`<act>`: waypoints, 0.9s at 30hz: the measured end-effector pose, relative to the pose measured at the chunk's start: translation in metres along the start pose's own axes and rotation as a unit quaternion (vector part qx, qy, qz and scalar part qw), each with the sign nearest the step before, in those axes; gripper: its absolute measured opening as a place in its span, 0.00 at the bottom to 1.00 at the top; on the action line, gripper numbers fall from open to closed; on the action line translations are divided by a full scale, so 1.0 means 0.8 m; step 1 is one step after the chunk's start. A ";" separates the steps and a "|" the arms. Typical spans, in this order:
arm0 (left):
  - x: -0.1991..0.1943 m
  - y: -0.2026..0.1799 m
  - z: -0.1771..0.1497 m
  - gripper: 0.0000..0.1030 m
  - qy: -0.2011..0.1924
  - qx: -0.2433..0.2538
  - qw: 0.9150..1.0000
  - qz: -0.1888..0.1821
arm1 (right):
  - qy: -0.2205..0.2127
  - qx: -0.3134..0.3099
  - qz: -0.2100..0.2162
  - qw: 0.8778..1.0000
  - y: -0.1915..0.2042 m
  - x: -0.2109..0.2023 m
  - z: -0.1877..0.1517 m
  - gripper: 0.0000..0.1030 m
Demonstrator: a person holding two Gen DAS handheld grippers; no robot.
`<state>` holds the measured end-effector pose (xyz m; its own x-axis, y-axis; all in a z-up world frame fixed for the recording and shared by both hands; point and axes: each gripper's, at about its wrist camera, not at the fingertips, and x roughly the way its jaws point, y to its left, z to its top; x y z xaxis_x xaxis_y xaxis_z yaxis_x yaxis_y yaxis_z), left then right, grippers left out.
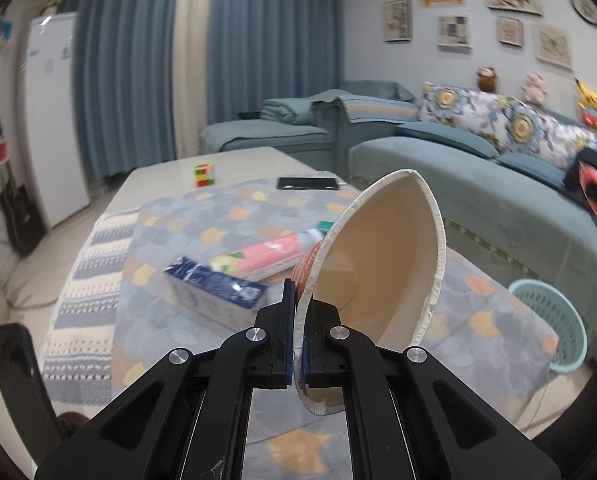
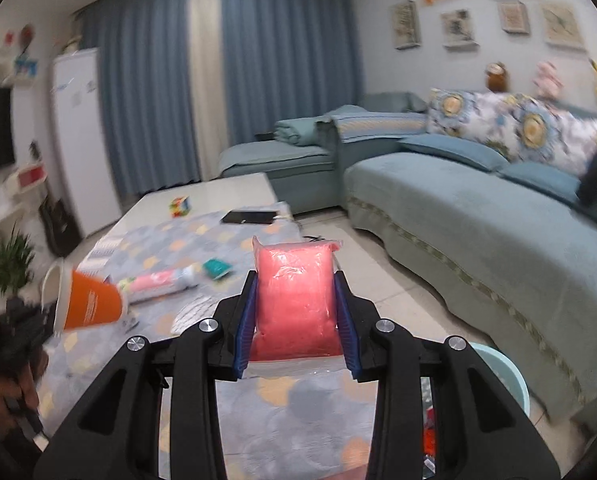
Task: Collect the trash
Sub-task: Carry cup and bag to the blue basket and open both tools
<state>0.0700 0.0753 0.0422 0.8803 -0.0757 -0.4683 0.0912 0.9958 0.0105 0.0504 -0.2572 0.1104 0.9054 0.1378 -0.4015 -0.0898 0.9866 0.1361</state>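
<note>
We see our left gripper (image 1: 298,320) clenched on the rim of an orange paper cup (image 1: 382,276) above the patterned table cloth (image 1: 226,208), while our right gripper (image 2: 296,312) grasps a blurred pink plastic-wrapped packet (image 2: 294,300), its lower end hidden.

Orange paper cup (image 1: 378,264) tilted, rim pinched; pink plastic packet (image 2: 294,300) upright.

Rubik's cube (image 1: 204,175) & black phone (image 1: 307,183) on coffee table (image 1: 234,160); sofa (image 1: 478,184) behind.
</note>
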 end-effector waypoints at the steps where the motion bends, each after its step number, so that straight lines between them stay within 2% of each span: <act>1: -0.001 -0.007 0.000 0.01 -0.003 0.006 1.000 -0.008 | -0.001 0.009 -0.002 1.000 -0.012 -0.001 0.002 0.32; 6: -0.011 -0.046 0.009 0.01 -0.009 0.007 0.995 -0.097 | -0.001 0.053 -0.045 0.998 -0.086 -0.008 -0.006 0.32; 10: -0.020 -0.092 0.024 0.01 -0.023 0.007 0.986 -0.163 | 0.015 0.127 -0.066 0.990 -0.167 -0.012 -0.025 0.32; 14: -0.012 -0.171 0.035 0.01 -0.021 0.027 0.977 -0.210 | 0.027 0.193 -0.085 0.977 -0.230 -0.023 -0.048 0.32; 17: 0.012 -0.228 0.042 0.01 -0.001 0.026 0.970 -0.243 | 0.031 0.220 -0.093 0.971 -0.253 -0.028 -0.059 0.32; 23: 0.055 -0.332 0.047 0.01 0.031 0.058 0.958 -0.278 | 0.037 0.247 -0.109 0.962 -0.278 -0.024 -0.062 0.32; 26: 0.079 -0.364 0.049 0.04 0.050 0.065 0.957 -0.279 | 0.046 0.269 -0.121 0.955 -0.295 -0.018 -0.064 0.35; 27: 0.088 -0.374 0.048 0.18 0.059 0.064 0.957 -0.277 | 0.048 0.274 -0.126 0.952 -0.300 -0.017 -0.064 0.42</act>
<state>0.1226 -0.2301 0.0401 0.6224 -0.5761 -0.5298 0.5914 0.7896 -0.1639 0.0381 -0.4911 0.0367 0.8248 -0.0640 -0.5618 0.3796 0.7991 0.4662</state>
